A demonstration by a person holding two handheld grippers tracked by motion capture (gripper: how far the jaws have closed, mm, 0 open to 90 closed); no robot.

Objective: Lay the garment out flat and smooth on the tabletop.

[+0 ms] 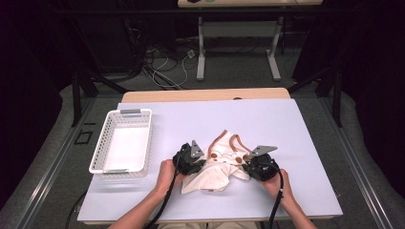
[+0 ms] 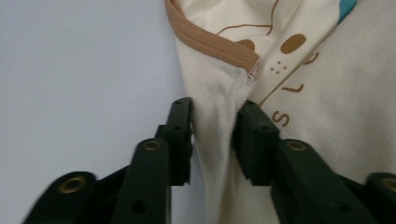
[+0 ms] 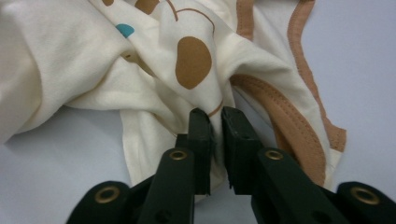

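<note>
Gripping the cream garment point(image 1: 217, 167) from both sides, we have it bunched near the front edge of the table point(image 1: 267, 119), about midway along it, with the white basket point(image 1: 122, 140) standing apart toward the left edge. Left gripper point(image 1: 191, 160): in the left gripper view the jaws straddle a fold of cream cloth point(image 2: 219, 121) just below the brown trim point(image 2: 212, 44); the fabric fills the gap and looks lightly held, not squeezed hard. Right gripper point(image 1: 258, 164): in the right gripper view the jaws are nearly together, clamped on a pinch of cloth point(image 3: 215, 109) under the big brown spot point(image 3: 192, 62). No earlier frame, so we say nothing of motion. Our read is that the step is getting a firm hold at two points so the garment can be lifted or spread. To do it well, we think the left needs a tighter bite, deeper past the raw seam edge so it won't slip; both hands should lift evenly, pulling apart gently, keeping trim loops clear of the jaws.
</note>
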